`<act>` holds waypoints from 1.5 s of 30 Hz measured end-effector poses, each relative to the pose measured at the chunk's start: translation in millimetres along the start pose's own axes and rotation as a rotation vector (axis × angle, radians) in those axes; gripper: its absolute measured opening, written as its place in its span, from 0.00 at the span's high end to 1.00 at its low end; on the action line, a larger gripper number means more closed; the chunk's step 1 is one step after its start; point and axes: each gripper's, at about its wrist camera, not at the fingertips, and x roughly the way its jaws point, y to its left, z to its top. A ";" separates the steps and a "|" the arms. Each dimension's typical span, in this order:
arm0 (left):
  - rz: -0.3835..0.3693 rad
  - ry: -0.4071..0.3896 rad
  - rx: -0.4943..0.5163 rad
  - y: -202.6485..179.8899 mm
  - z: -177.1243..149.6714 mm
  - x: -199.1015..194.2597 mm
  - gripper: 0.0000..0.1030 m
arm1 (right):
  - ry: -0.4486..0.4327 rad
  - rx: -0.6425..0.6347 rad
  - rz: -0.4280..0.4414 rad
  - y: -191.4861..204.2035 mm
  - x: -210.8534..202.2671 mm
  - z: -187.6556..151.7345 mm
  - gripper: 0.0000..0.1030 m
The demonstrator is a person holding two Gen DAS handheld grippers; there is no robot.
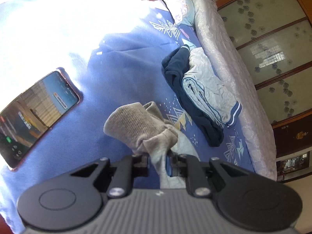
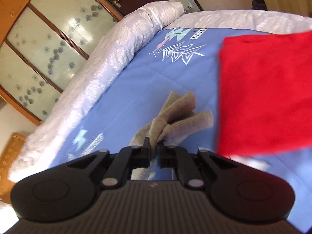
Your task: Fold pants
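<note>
The grey pants (image 1: 136, 126) are held up over the blue bed cover. My left gripper (image 1: 159, 160) is shut on a bunched part of them, and a ribbed band sticks out beyond the fingers. My right gripper (image 2: 155, 152) is shut on the grey pants (image 2: 175, 115) too, with ribbed cuffs fanning out past the fingertips. The cloth hangs down below both grippers, out of sight.
A phone (image 1: 37, 113) lies on the blue cover (image 1: 126, 62) at the left. A folded pile of dark blue and light grey clothes (image 1: 202, 95) sits near the white quilt edge (image 1: 234, 78). A folded red garment (image 2: 269, 89) lies at the right. Wardrobe doors (image 2: 39, 44) stand beyond the bed.
</note>
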 end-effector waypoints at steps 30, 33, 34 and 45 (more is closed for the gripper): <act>-0.013 0.208 0.366 -54.1 -148.5 -15.5 0.59 | -0.002 0.345 0.064 -109.7 -79.3 -100.0 0.91; -0.037 0.297 0.395 -70.5 -172.0 19.0 0.59 | -0.031 0.215 0.050 -74.7 -88.8 -94.0 0.91; -0.053 0.323 0.404 -75.5 -179.3 27.1 0.59 | -0.040 0.142 0.064 -55.7 -91.6 -91.7 0.91; -0.172 0.419 0.401 -89.1 -196.4 54.4 0.53 | 0.281 -0.911 0.325 180.3 -47.6 -258.6 0.72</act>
